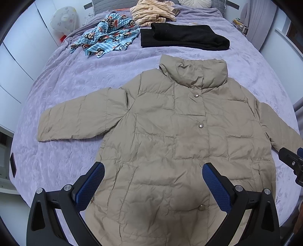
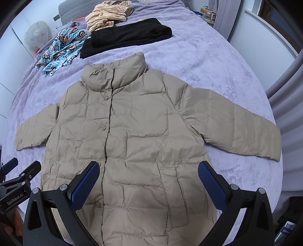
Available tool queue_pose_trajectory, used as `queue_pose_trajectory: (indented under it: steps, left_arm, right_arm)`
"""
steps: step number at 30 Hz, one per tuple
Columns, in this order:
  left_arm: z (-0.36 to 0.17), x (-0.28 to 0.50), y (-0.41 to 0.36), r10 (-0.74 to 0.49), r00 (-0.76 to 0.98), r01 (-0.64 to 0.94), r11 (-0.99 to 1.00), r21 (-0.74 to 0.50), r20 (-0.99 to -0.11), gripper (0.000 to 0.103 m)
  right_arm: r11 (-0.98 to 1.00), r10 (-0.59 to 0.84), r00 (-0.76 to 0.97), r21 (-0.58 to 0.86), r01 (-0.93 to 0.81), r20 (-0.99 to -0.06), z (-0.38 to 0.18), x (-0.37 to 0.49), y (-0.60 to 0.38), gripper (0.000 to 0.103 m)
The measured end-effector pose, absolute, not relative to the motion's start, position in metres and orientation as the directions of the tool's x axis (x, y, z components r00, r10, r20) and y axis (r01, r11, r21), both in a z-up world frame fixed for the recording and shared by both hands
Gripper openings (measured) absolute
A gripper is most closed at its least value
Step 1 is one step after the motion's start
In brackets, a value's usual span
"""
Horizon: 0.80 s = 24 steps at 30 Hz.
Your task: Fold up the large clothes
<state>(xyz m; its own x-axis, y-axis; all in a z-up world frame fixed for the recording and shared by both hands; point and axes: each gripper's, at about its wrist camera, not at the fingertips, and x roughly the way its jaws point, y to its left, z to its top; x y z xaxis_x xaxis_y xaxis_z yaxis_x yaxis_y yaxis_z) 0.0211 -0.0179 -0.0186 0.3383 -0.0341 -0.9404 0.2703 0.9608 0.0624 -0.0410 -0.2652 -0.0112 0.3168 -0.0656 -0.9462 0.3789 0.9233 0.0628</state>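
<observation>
- A beige quilted puffer jacket (image 1: pixel 170 136) with snap buttons was laid flat, front up, on a lavender plush bedspread (image 1: pixel 66 79), its collar pointed away from the cameras and both sleeves spread out to the sides.
- The left gripper (image 1: pixel 153 170) was held above the jacket's lower front with its blue-padded fingers (image 1: pixel 90 185) spread wide; nothing was gripped between them.
- The right gripper (image 2: pixel 148 169) was likewise held over the lower hem area, its jaws wide apart and empty, with the button placket seen just inside its left finger.
- In the right wrist view, the left gripper (image 2: pixel 20 170) was seen beside the jacket's lower left edge.
- Beyond the collar, a folded black garment (image 1: pixel 183 37), a crumpled blue monkey-print cloth (image 1: pixel 106 36) and a striped cream garment (image 1: pixel 153 11) were left on the bedspread, well apart from both grippers.
</observation>
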Motion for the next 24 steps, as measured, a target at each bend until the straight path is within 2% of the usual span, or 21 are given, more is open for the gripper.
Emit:
queue_pose_trajectory:
  steps: [24]
  left_arm:
    - [-0.0187, 0.0215, -0.0175, -0.035, 0.338, 0.271, 0.961, 0.062, -0.941, 0.103]
  right_arm:
    - [0.925, -0.074, 0.317, 0.054, 0.376, -0.946, -0.0111, -0.0408, -0.2643, 0.103]
